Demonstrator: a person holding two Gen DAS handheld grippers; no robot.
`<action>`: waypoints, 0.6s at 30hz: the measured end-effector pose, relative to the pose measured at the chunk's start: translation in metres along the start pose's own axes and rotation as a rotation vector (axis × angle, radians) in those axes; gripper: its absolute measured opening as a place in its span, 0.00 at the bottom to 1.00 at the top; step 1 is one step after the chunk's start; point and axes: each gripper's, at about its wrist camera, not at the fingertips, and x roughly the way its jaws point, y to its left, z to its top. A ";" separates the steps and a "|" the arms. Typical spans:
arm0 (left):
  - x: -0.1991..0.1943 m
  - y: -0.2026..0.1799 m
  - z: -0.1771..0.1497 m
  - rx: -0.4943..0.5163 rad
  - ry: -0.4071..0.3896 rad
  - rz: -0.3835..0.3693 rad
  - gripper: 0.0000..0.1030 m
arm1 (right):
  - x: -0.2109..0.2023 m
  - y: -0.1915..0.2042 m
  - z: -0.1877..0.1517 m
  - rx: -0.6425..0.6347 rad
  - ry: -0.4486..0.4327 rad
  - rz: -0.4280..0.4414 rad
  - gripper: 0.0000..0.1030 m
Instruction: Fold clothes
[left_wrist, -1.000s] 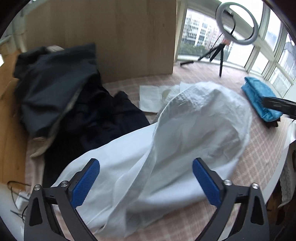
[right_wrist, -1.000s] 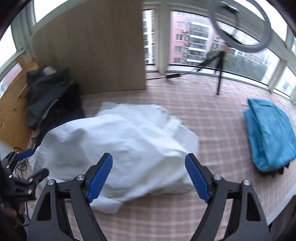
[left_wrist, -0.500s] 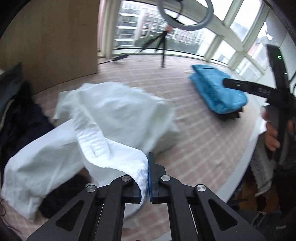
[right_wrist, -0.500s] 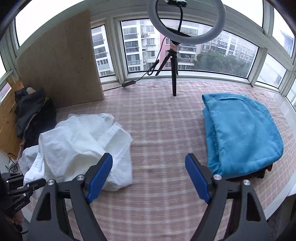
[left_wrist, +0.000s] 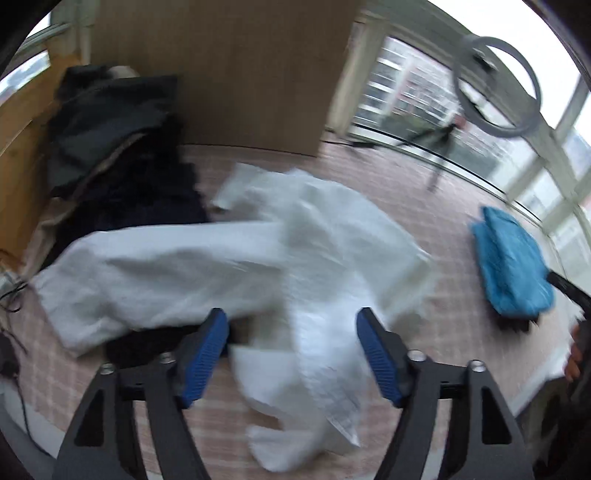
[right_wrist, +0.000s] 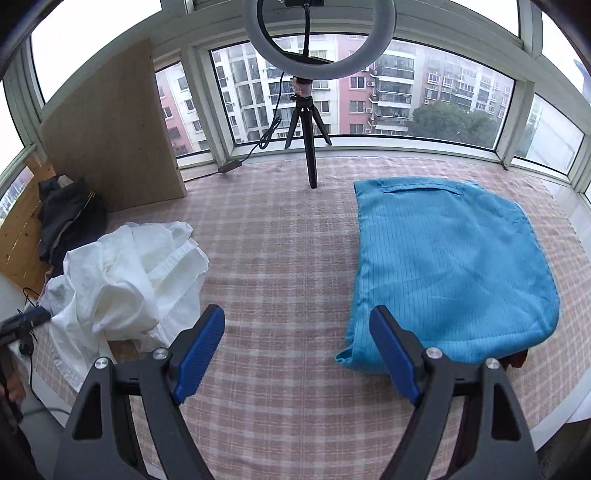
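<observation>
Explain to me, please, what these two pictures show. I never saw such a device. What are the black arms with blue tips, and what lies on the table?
Each picture comes from a camera on a hand-held gripper, looking forward along its two blue-padded fingers. A person holds one in each hand; there is no robot. The left gripper is open above a crumpled white garment, holding nothing. The right gripper is also open and empty, over the checked cloth. To its right lies a folded blue garment. Dark clothes are piled at the far left, and a ring light stands by the window.
</observation>
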 end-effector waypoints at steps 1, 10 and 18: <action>0.010 0.007 0.009 -0.024 0.005 -0.012 0.74 | 0.001 0.000 0.001 -0.008 0.000 0.007 0.78; 0.110 -0.032 0.033 -0.034 0.106 -0.150 0.11 | 0.002 -0.003 0.010 -0.087 -0.016 0.055 0.78; 0.080 -0.238 -0.033 0.271 0.139 -0.445 0.07 | -0.006 -0.054 0.022 -0.018 -0.049 0.020 0.78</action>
